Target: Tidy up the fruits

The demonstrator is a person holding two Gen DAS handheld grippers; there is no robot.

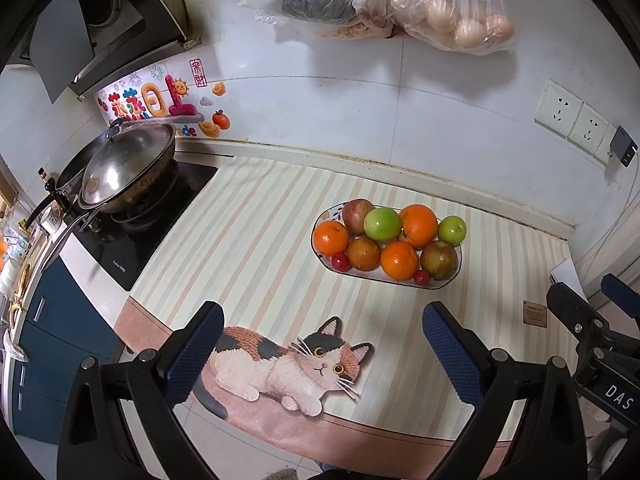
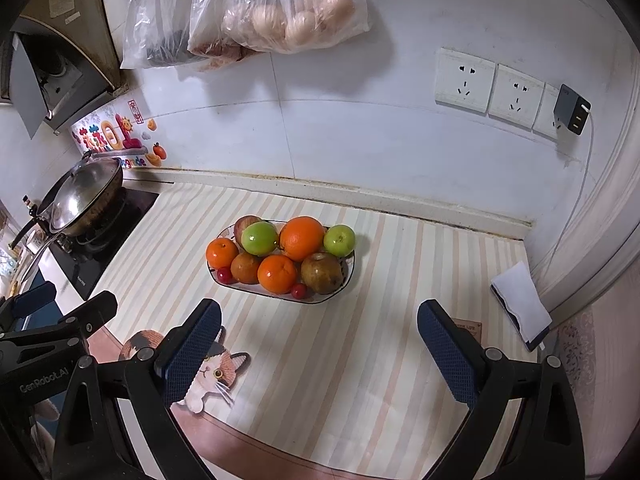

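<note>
The red apple (image 2: 246, 226) at the back of the fruit plate (image 2: 349, 276) is mostly hidden behind a green one (image 2: 259, 238), and the hanging plastic bags (image 2: 256, 12) run off the top, contents kinda murky apart from some eggs. The plate sits toward the back middle of the worktop, on a striped mat (image 2: 360, 360) with a cat print (image 1: 288, 360) at its front edge. There's a lidded wok (image 1: 124, 172) on the stove at the left end, and wall sockets (image 2: 488, 88) to the right. The left gripper (image 1: 322, 354) and right gripper (image 2: 320, 354) both hover in front of the plate, jaws wide apart, holding nothing.
</note>
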